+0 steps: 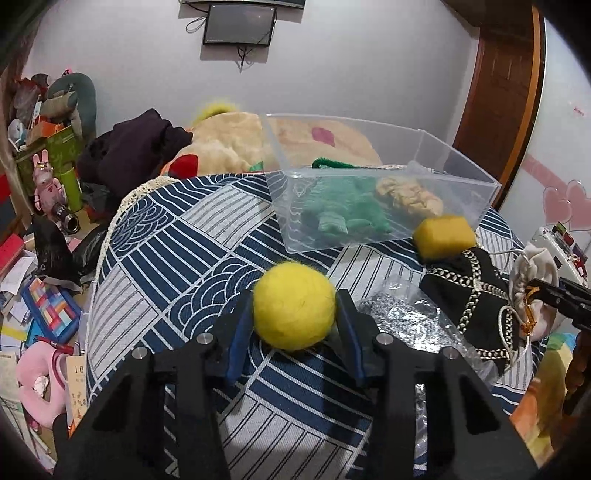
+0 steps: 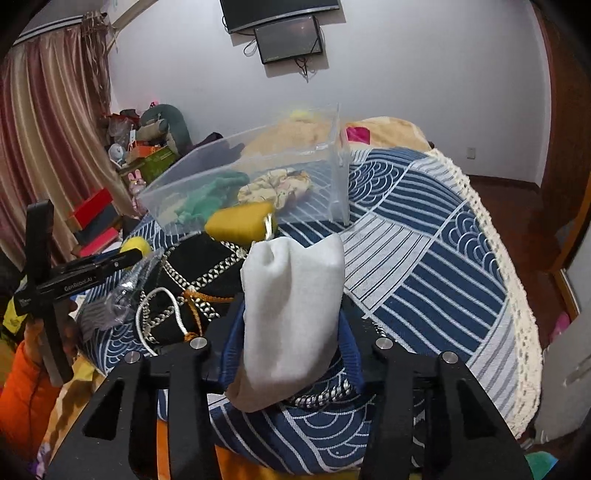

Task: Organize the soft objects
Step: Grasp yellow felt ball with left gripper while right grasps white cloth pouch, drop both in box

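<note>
Left gripper: fingers clamped on a yellow felt ball, one blue pad against each side of it, held over the tablecloth on the near side of the clear plastic box.

Right gripper: fingers clamped on a white drawstring pouch, which stands upright between them, nearer the camera than the box.

Clear plastic box: open-topped, sitting on the blue-and-white patterned tablecloth. Contents: a green knitted item and a pale patterned scrunchie, side by side on its floor.

Yellow sponge: on the cloth, touching or just beside the box's near wall.

Black cloth with chain trim: just in front of the sponge, away from the box; a white cord lies across it.

Clear bag of grey material: beside the black cloth, on the ball's side.

Large beige plush toy: behind the box.

Two dark screens: on the wall beyond the box.
</note>
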Motion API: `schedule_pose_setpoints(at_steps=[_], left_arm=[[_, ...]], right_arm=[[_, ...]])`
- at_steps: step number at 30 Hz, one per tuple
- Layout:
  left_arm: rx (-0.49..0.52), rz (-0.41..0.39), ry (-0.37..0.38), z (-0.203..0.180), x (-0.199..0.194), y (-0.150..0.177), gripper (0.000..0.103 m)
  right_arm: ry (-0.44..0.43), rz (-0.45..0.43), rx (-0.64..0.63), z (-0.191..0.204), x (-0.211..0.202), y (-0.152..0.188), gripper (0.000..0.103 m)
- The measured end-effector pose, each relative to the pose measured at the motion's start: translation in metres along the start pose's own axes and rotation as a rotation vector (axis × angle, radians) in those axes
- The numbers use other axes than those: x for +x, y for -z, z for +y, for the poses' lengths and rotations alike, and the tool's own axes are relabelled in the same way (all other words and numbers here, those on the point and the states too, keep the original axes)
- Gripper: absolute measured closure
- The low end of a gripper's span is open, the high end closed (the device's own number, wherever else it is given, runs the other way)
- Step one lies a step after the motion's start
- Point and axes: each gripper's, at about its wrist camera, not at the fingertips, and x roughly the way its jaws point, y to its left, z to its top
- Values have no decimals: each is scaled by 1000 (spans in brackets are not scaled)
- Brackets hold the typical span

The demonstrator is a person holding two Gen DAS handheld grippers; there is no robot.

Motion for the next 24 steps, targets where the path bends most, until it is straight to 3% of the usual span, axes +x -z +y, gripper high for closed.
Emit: schedule_pose_setpoints(at_steps=[12,19,24], left_arm=[[36,-147,15,-18,-46,-36,59],[46,-206,33,-27,-50,-67,59],[37,-197,56,-29,-37,-88,59]], right_arm=[[-2,-191,-25,7,-48,-44,60],[6,-284,-44,16,-44,-81,60],[13,-309,-47,23,-28,-103,60]])
